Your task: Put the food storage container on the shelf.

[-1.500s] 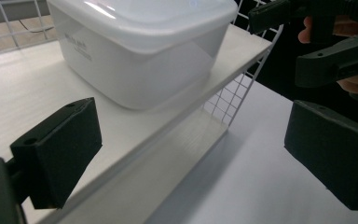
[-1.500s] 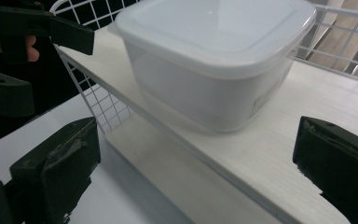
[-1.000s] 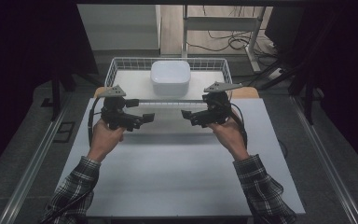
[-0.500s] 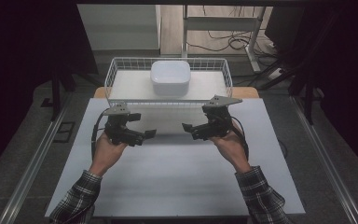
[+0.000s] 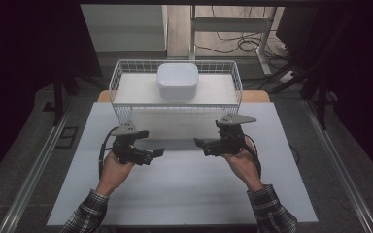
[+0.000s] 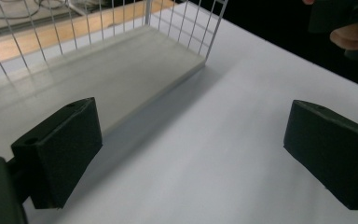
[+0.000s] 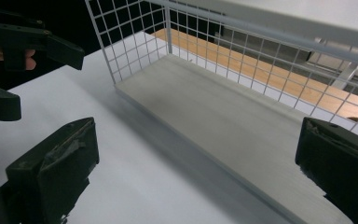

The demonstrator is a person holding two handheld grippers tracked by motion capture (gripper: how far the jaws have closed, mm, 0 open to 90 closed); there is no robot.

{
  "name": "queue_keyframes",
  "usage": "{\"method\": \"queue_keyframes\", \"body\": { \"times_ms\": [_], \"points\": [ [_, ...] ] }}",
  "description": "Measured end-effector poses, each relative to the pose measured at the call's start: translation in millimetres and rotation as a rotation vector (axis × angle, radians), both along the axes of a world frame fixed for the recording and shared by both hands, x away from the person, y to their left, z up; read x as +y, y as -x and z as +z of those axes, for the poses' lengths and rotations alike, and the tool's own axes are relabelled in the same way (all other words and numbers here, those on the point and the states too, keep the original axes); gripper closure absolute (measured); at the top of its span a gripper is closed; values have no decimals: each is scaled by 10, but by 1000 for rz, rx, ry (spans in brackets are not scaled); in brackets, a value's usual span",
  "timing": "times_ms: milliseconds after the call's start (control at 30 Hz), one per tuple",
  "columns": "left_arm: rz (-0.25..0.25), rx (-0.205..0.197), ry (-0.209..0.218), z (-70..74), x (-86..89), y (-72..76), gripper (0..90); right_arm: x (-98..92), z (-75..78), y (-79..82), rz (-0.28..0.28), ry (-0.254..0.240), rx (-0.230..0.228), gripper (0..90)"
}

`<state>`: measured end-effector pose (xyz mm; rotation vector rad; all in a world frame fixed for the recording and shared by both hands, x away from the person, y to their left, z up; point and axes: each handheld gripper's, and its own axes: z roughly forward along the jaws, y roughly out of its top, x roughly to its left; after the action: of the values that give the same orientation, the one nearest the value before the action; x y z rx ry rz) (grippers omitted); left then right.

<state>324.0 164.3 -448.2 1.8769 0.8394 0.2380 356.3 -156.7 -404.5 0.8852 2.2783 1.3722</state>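
A white desk point(image 5: 184, 194) carries a white wire basket point(image 5: 121, 82) along its far edge, and a white lidded container point(image 5: 177, 80) sits inside the basket, around the middle of its length. The basket has a pale flat floor, seen through the mesh in both gripper views.

The left hand-held gripper point(image 5: 158, 152) hangs over the desk's left half, in front of the basket's near left corner, its jaws pointing toward the middle of the desk. In the left gripper view its two black jaws stand wide apart with nothing between them, bare desk surface showing in the gap.

The right hand-held gripper point(image 5: 200, 144) is over the right half, in front of the basket's near right corner, its jaws pointing inward toward the other one. Its jaws are also spread wide and empty in the right gripper view. The two tips face each other, apart, with bare desk between them
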Motion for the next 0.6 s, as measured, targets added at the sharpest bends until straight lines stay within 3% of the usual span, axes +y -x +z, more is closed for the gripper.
{"method": "queue_keyframes", "body": {
  "times_ms": [233, 600],
  "points": [
    [10, 15, -11, -128, -8, 55, 40, -45, -155, 42, -2, 41, 14, 0],
    [7, 27, -18, -246, -30, 156, 42, -65, -310, 127, 2, 60, 43, 0]
  ]
}}
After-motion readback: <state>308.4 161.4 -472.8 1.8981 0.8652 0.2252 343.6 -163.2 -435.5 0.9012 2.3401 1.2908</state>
